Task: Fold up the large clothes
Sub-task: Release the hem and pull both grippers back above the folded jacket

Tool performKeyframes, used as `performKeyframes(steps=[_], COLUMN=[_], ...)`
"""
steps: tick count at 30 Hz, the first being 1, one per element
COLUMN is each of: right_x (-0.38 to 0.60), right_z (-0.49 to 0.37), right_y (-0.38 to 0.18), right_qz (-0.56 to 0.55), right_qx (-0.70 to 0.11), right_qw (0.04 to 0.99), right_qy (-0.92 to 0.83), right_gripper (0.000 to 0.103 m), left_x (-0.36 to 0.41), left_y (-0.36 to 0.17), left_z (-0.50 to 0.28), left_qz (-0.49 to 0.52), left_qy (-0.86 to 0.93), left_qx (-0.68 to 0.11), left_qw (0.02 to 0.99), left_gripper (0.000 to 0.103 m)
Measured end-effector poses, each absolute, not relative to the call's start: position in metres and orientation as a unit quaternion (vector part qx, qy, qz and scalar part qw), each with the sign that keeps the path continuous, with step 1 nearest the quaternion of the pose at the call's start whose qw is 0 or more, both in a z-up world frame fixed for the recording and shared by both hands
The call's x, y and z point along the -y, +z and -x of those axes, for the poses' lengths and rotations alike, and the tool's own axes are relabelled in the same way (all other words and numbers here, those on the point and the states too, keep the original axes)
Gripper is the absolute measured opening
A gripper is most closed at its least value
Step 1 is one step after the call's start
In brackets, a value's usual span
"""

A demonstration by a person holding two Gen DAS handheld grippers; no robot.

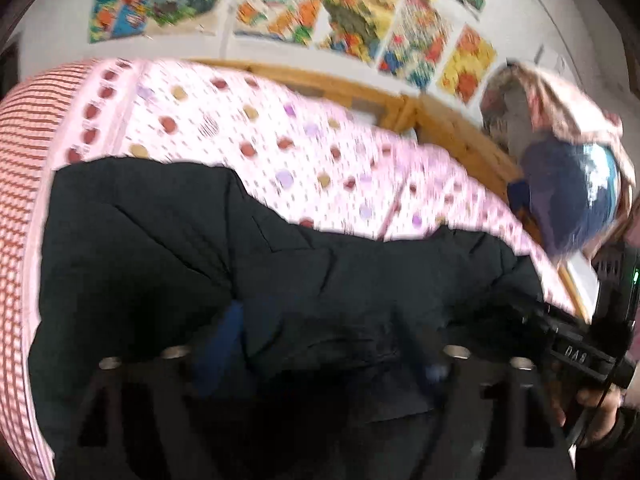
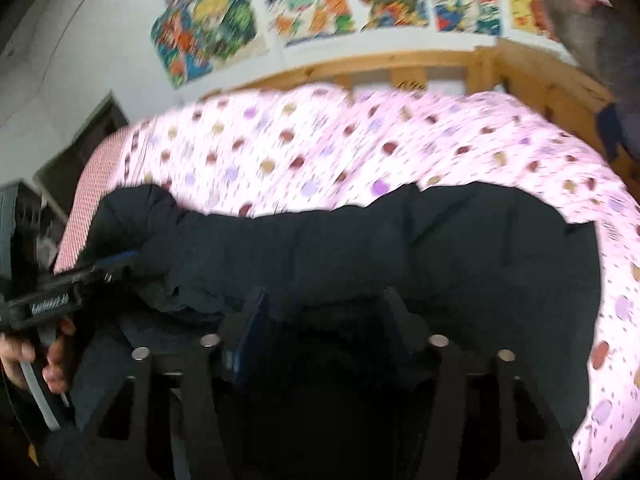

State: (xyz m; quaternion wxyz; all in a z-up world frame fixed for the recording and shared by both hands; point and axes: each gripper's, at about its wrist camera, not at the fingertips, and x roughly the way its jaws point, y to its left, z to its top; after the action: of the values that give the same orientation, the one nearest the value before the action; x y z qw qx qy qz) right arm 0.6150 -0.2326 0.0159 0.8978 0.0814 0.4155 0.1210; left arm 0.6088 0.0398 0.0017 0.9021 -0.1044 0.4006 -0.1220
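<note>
A large black padded garment (image 1: pixel 180 240) (image 2: pixel 460 248) lies spread across a bed with a pink dotted cover (image 1: pixel 280 140) (image 2: pixel 320 140). My left gripper (image 1: pixel 328 340) hovers just over its near edge, jaws wide apart, with nothing pinched between the blue-padded fingers (image 1: pixel 224 320). My right gripper (image 2: pixel 324 320) also stands open over the dark cloth, its blue pad (image 2: pixel 250 320) clear of the fabric. Each gripper shows in the other's view, the right gripper (image 1: pixel 580 344) at the right edge and the left gripper (image 2: pixel 52 296) at the left edge, each held by a hand. Both views are blurred.
A wooden bed frame (image 1: pixel 440 120) (image 2: pixel 400 68) runs behind the bed, under a white wall with colourful posters (image 1: pixel 340 8) (image 2: pixel 320 4). A red-striped sheet (image 1: pixel 20 140) covers the bed's left side. A shiny blue round object (image 1: pixel 572 196) under patterned cloth sits at the right.
</note>
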Motion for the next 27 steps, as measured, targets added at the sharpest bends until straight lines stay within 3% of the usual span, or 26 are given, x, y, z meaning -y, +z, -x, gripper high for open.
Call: performKeyframes(steps=[2,5,10,17,27], right_x=[0.241,0.251,0.249,0.256,0.262], right_z=[-0.610,-0.606,-0.593,-0.570,-0.521], right_y=[0.019,0.024,0.029,0.052,0.088], right_qz=[-0.095,-0.108,-0.124,-0.123,-0.118], right_qx=[-0.406,-0.399,-0.387,-0.361,-0.331], right_qw=[0.902,0.905,0.910,0.923,0.934], right_qy=[0.114,0.102,0.087,0.058,0.061], right_gripper=[0.056,0.066,0.076,0.093,0.098], left_x=[-0.040,-0.031,-0.021,-0.025,-0.023], left_y=[0.009,0.019,0.034,0.056,0.087], left_z=[-0.606,-0.602,-0.589,-0.562,-0.503], left_qz=[0.115,0.098,0.084,0.085,0.074], left_qy=[-0.122,-0.112,-0.089,-0.072,-0.083], left_qx=[-0.393,-0.381,-0.348,-0.312,-0.304], left_qw=[0.904,0.912,0.929,0.944,0.946], left_gripper=[0.083,0.087,0.103,0.103,0.103])
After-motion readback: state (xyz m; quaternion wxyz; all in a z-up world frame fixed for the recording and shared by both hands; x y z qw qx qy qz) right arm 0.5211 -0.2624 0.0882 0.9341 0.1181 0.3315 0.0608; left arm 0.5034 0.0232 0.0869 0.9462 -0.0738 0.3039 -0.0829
